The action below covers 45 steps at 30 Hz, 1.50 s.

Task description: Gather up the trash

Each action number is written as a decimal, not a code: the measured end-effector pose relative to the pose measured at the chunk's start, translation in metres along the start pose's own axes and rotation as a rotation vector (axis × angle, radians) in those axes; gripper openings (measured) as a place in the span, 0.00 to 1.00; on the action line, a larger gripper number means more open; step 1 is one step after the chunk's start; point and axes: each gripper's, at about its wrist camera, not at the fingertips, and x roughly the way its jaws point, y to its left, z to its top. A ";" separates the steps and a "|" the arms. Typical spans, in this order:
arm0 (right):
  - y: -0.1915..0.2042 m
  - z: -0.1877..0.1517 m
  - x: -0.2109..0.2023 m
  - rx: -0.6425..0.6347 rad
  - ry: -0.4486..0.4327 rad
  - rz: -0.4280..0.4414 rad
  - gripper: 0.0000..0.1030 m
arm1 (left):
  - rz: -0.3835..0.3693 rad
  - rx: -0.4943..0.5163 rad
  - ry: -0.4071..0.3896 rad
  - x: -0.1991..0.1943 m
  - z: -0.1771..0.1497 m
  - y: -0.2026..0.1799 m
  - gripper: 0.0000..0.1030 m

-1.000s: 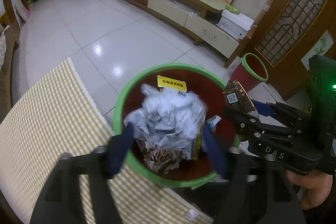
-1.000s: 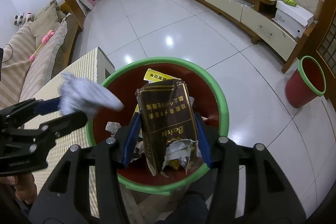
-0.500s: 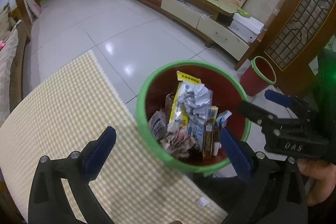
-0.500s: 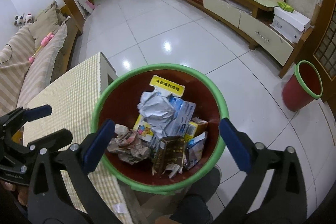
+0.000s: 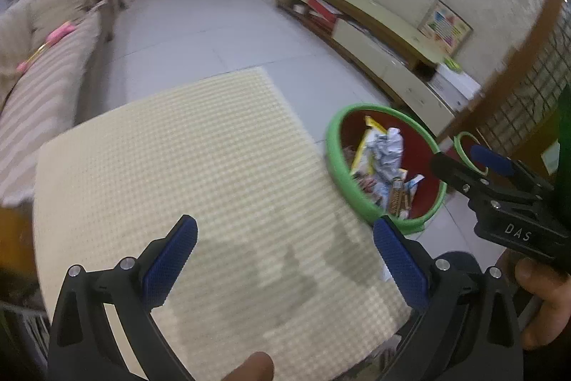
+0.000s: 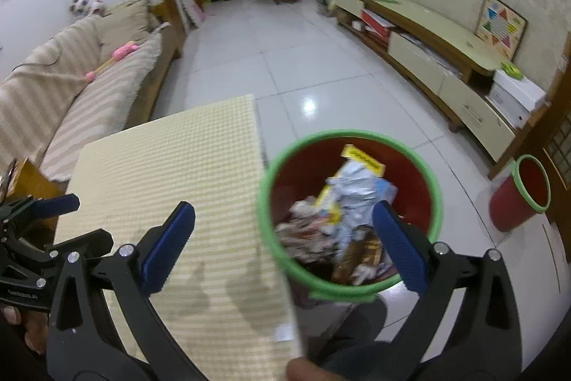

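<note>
A red bin with a green rim [image 5: 335,163] [image 6: 433,181] stands on the floor beside the table and holds crumpled paper [image 5: 387,149] [image 6: 351,188], a brown packet [image 6: 357,254] and other wrappers. My left gripper [image 5: 285,259] is open and empty above the checked tablecloth [image 5: 178,159]. My right gripper [image 6: 283,245] is open and empty, over the table edge and the bin's near rim. It also shows in the left wrist view [image 5: 471,163], and the left gripper shows in the right wrist view [image 6: 67,220].
A striped sofa [image 6: 71,88] with a pink toy [image 6: 121,54] runs along the left. A low TV cabinet [image 6: 428,49] lines the right wall. A second small red bin [image 6: 517,199] stands near the wooden door. White tiled floor [image 6: 285,59] lies beyond.
Both grippers let go of the crumpled paper and the brown packet, which now lie in the bin. Both have since pulled back and left, over the tablecloth.
</note>
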 end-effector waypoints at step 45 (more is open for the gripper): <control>0.164 -0.104 -0.037 -0.226 -0.111 0.085 0.95 | 0.346 -0.208 -0.249 -0.093 -0.165 0.106 0.92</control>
